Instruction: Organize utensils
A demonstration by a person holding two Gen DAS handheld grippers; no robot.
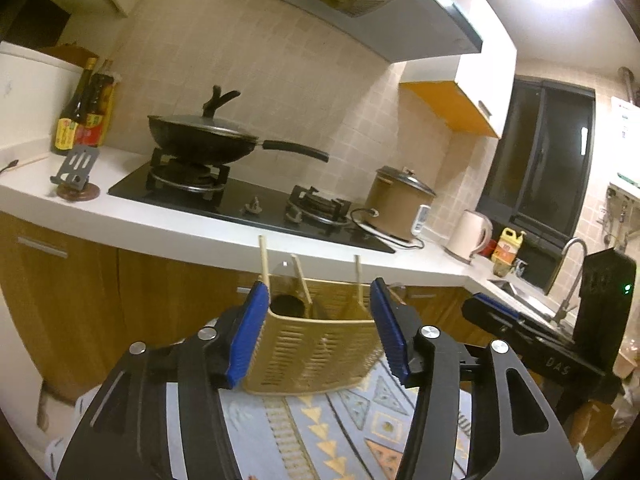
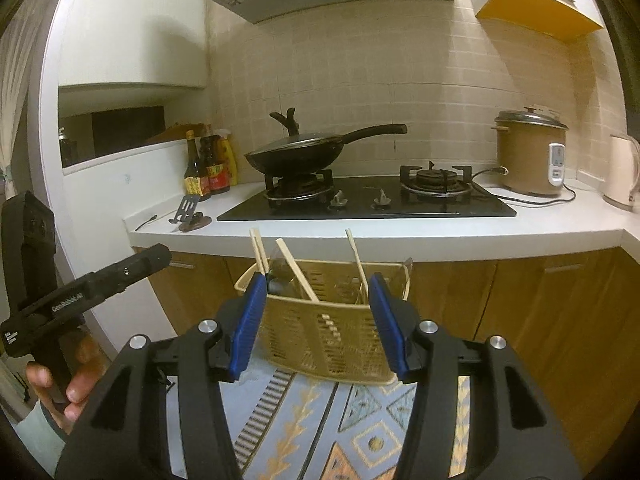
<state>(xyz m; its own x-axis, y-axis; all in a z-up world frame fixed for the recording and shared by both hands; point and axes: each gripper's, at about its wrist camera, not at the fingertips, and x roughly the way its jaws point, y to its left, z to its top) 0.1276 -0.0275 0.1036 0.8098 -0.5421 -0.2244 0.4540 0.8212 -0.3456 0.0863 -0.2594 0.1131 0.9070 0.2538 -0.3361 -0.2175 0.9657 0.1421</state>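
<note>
Since both my grippers, left gripper (image 1: 318, 330) and right gripper (image 2: 316, 322), hang wide and hold nothing, the slotted plastic basket (image 2: 320, 336) sits between their pads on the patterned cloth (image 2: 304, 420). I judge it light, slightly flexible; its rim suits gripping best. Loose chopsticks (image 2: 298, 268) lean inside, thin, slippery, likely to tip. Beyond, the counter edge (image 2: 380, 236) crowds any lift.

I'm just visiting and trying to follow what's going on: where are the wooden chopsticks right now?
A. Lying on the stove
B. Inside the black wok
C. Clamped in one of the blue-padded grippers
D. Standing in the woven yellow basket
D. The chopsticks stick up out of the yellow basket on the patterned cloth, while the left gripper and right gripper are both open and hold nothing.
</note>
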